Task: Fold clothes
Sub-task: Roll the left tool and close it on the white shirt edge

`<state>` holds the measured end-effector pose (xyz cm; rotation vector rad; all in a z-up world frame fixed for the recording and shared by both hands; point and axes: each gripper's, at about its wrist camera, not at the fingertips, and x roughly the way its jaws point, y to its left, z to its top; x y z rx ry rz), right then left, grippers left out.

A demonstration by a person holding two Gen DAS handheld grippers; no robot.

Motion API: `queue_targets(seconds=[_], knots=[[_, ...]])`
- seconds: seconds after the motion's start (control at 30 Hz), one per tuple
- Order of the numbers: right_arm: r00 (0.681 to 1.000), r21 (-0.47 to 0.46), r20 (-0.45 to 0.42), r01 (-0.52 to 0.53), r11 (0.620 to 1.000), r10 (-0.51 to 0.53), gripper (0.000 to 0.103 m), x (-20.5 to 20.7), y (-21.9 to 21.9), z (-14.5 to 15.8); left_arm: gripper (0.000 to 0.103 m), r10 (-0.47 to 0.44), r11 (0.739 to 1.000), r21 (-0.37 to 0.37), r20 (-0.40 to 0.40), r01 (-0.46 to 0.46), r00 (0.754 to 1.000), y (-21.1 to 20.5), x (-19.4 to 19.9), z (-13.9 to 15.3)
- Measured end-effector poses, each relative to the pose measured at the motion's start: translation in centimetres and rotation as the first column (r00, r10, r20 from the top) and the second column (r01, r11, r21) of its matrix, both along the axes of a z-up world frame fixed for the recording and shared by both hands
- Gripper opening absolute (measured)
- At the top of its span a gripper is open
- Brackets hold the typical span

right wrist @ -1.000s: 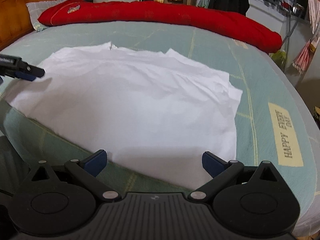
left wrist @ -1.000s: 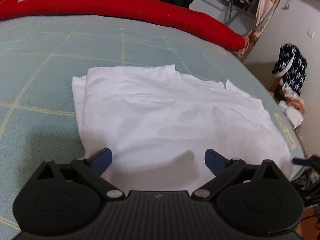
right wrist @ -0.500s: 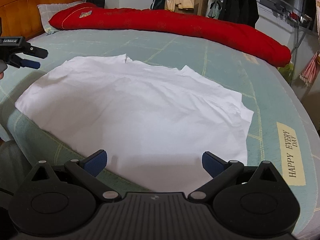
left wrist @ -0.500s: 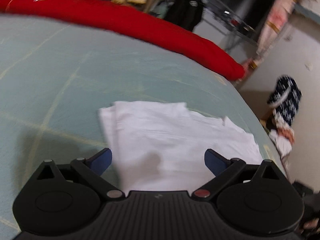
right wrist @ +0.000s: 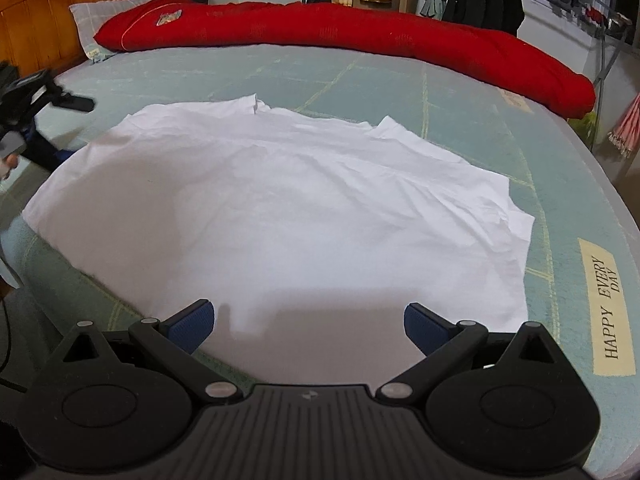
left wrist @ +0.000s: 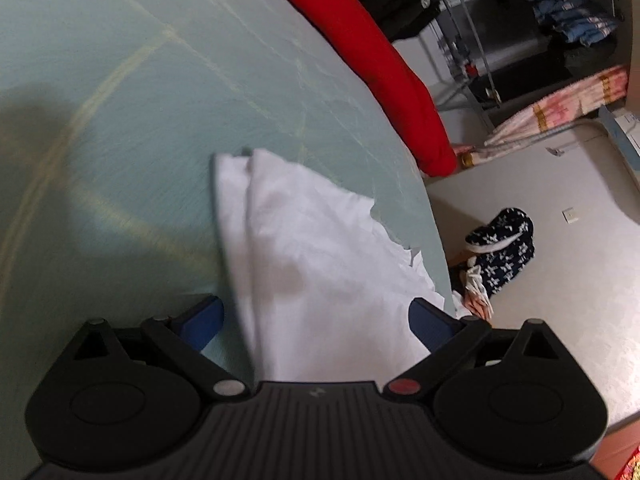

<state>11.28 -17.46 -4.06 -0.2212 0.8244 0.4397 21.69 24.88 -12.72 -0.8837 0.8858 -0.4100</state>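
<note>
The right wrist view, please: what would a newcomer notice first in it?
A white garment lies spread flat across the middle of the green bed, and it catches the eye first. Behind it a long red quilt runs along the far side. The right gripper hangs open over the garment's near edge, holding nothing.

White garment (right wrist: 280,208) lies flat on bed (right wrist: 568,208).

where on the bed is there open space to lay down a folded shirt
Bare bedspread runs between the white garment and the red duvet, and to the garment's left in the left wrist view. A narrower strip lies by the HAPPY EVERY DAY label. The near edge is covered by the garment, under both open grippers.
</note>
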Motion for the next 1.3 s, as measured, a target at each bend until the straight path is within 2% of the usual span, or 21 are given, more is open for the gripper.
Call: queue_targets(seconds=[0.17,0.3,0.57,0.67,0.8,0.9,1.07,1.17,1.3], knots=[[1.000,-0.023,-0.008,0.011,1.000,-0.011,0.103,0.5,0.5,-0.5,0.099,-0.049,0.999,0.024,0.029,0.048,0.998,-0.8,3.2,-0.3],[1.000,-0.029,-0.009,0.000,1.000,0.000,0.103,0.4,0.7,-0.6,0.099,-0.069,0.997,0.023,0.048,0.068,0.996,-1.0,2.6,-0.2],[1.000,-0.022,-0.009,-0.007,1.000,0.007,0.103,0.1,0.7,-0.6,0.099,-0.136,0.990,-0.012,0.073,0.137,0.988,-1.7,-1.7,0.2],[1.000,-0.017,-0.015,-0.007,1.000,0.007,0.103,0.0,0.6,-0.7,0.099,-0.157,0.987,-0.003,0.097,0.158,0.983,-1.7,-1.4,-0.2],[1.000,-0.013,-0.013,-0.007,1.000,0.006,0.103,0.0,0.7,-0.7,0.099,-0.155,0.986,-0.041,0.112,0.161,0.981,-1.2,0.6,-0.5],[1.000,-0.010,-0.011,-0.011,1.000,0.011,0.103,-0.1,0.9,-0.7,0.099,-0.160,0.985,-0.042,0.117,0.166,0.980,-1.3,1.6,-0.5],[1.000,-0.009,-0.016,-0.020,1.000,0.019,0.103,-0.1,1.0,-0.8,0.099,-0.210,0.974,-0.057,0.118,0.217,0.971,-1.2,-0.6,-0.3],[1.000,-0.001,-0.025,-0.020,1.000,0.020,0.103,0.0,0.9,-0.9,0.099,-0.262,0.963,-0.024,0.136,0.268,0.955,-1.5,-1.5,-0.2],[0.999,0.002,-0.035,-0.012,1.000,0.012,0.103,0.2,0.9,-1.3,0.093,-0.224,0.971,-0.063,0.109,0.232,0.968,-0.9,-0.7,-0.7]])
